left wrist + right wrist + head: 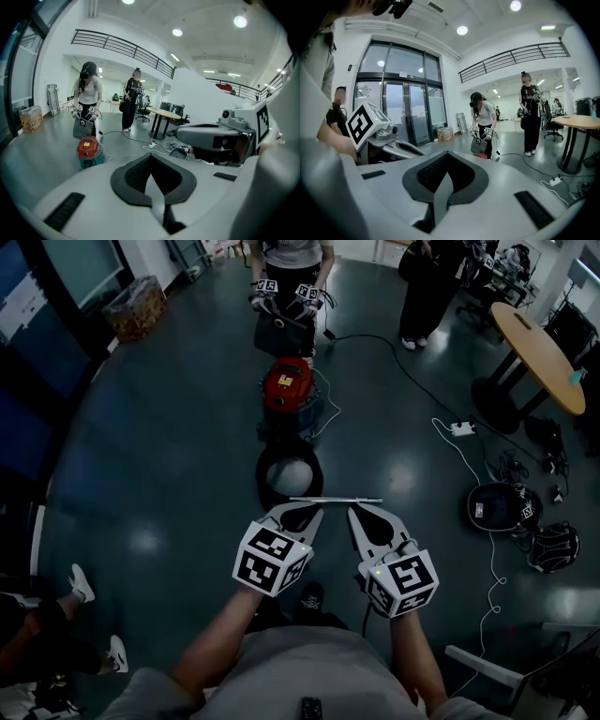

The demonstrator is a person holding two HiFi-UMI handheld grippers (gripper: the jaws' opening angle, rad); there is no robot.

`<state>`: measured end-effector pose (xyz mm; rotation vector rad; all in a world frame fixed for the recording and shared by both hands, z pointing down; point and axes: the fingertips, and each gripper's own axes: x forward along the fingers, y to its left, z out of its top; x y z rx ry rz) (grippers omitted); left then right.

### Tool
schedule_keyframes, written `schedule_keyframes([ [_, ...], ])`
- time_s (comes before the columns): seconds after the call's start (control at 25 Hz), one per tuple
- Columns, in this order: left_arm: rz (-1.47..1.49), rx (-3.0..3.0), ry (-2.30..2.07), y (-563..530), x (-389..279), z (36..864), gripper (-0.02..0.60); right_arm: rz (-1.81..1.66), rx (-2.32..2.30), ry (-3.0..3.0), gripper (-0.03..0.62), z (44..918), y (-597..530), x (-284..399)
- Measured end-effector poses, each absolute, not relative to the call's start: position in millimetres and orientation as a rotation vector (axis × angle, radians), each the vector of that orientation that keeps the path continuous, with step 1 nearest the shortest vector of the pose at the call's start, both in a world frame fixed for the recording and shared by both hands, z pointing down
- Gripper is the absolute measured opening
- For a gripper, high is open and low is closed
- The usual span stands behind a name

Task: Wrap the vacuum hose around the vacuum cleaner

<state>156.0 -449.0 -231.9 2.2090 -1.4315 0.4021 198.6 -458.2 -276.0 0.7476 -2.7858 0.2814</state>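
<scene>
Left gripper [302, 516], jaws together on nothing, hangs level with the right gripper [366, 514], also closed and empty. On the floor ahead a dark ring [289, 474] circles a pale dome, possibly the hose coiled, though that cannot be told. Beyond it stands the red vacuum [288, 385], with a second person [292, 251] just behind it. With no hose in hand, the wrap looks either unstarted or finished. Any next move calls for opening the jaws and reaching down. A power strip [462, 428] and a table [534, 343] sit well off to the right.
</scene>
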Motion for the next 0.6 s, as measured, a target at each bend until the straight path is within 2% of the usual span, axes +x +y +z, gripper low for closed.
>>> schedule_keyframes([
  [0.6,0.407,2.294,-1.506,-445,171,-277,0.006,0.250,0.829,-2.865,0.003,-314,-454,207],
])
